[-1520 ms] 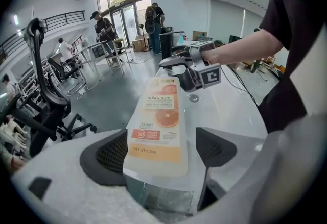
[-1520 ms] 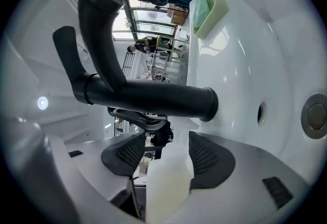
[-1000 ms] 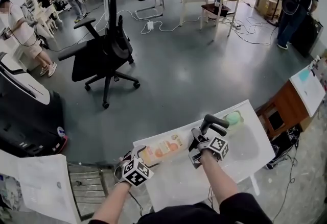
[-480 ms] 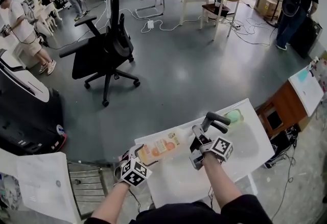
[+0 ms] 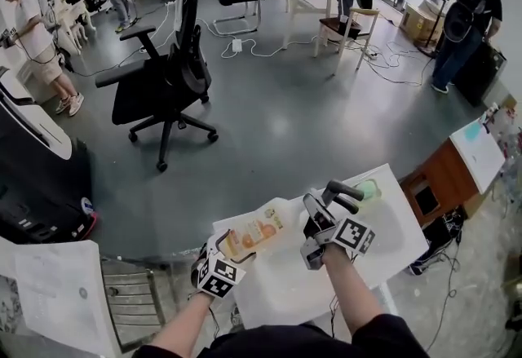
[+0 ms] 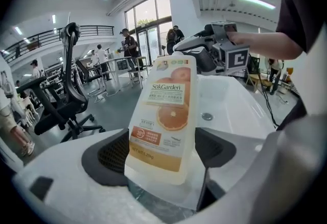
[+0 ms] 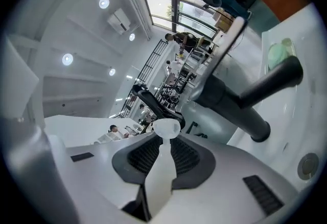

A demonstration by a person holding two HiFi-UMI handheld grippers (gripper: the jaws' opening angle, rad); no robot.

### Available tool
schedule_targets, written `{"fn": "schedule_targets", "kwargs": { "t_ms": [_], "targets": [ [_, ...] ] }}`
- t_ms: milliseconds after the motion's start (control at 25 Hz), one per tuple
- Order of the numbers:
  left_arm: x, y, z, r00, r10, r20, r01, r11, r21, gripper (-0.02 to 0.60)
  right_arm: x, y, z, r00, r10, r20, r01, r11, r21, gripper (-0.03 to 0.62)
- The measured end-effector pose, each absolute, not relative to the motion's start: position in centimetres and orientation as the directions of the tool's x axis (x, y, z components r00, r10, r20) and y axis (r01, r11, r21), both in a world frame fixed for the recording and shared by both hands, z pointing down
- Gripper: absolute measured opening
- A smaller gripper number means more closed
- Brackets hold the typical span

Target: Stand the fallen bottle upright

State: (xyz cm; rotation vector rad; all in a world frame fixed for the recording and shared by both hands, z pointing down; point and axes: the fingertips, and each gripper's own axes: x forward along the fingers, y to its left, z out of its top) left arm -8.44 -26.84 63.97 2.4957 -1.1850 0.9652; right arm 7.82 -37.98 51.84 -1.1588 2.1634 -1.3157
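Fingers (image 7: 140,159) of the right gripper (image 7: 163,141) have just been closing, and they pinch the white neck of the bottle (image 7: 161,169). Only the neck and the round cap show there; the rest is hidden. The left gripper (image 6: 163,149) squeezes the bottle's bottom end between its dark pads. The bottle slants up over the white table (image 5: 383,254), cap end higher. Its bottom edge is cut off, so whether it touches the table is unclear. A pale green thing (image 5: 369,187) is too blurry to name.
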Motion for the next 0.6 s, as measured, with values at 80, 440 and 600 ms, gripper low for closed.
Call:
{"fn": "schedule_targets", "kwargs": {
  "t_ms": [80, 440, 600],
  "targets": [
    [-7.7, -27.1, 63.9, 0.477, -0.621, 0.622, -0.757, -0.65, -0.068, 0.403, 8.2, -38.0, 51.0, -0.598, -0.794, 0.109, -0.486, 0.252, -0.837, 0.067],
    [-4.3, -28.6, 63.8, 0.526, -0.65, 0.549, -0.768, -0.64, -0.022, 0.405, 9.5, -37.7, 47.4, -0.594, -0.799, 0.094, -0.581, 0.346, -0.737, 0.067],
    [-2.6, -29.7, 63.6, 0.551, -0.654, 0.519, -0.768, -0.64, 0.009, 0.405, 9.9, -37.9, 45.7, -0.6, -0.797, 0.072, -0.609, 0.397, -0.686, 0.067]
  ]
}}
